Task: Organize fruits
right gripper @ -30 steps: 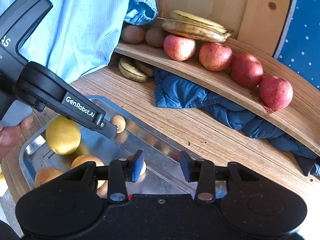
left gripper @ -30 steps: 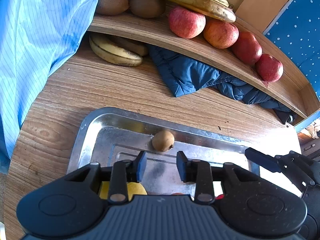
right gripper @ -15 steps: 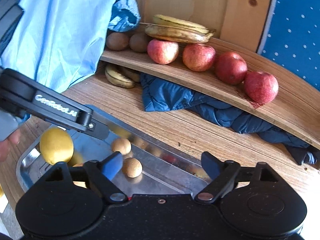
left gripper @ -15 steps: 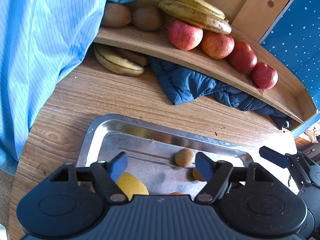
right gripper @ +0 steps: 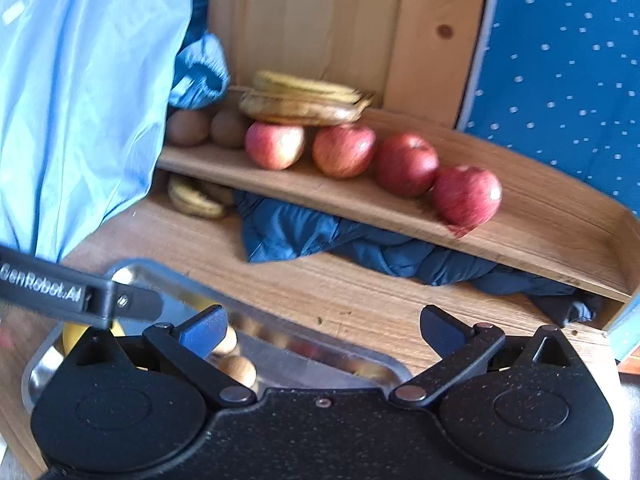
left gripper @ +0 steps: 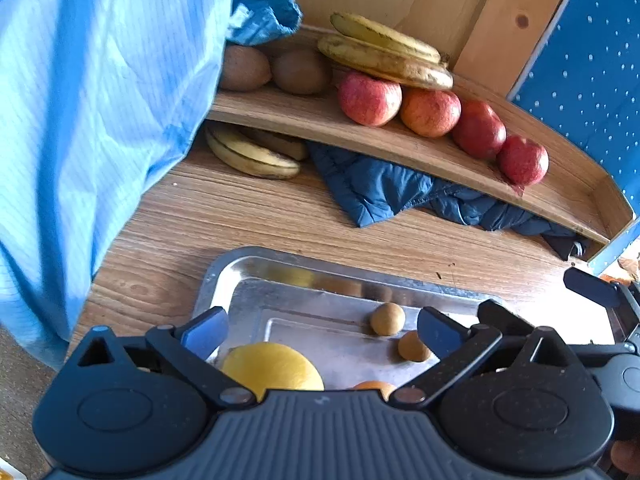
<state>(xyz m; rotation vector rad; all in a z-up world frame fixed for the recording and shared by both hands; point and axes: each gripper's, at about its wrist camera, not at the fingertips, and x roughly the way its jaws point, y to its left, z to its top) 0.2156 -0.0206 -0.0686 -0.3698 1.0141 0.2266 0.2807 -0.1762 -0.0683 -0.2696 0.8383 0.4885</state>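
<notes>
Lemon smooth, bright yellow.

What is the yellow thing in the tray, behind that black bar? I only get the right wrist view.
Observer: A large round yellow fruit, possibly a lemon, lying in the metal tray under the open left gripper.
Operator: Any other fruit hidden there?
Observer: An orange-coloured fruit peeks out beside it, near two small brown fruits.
</notes>
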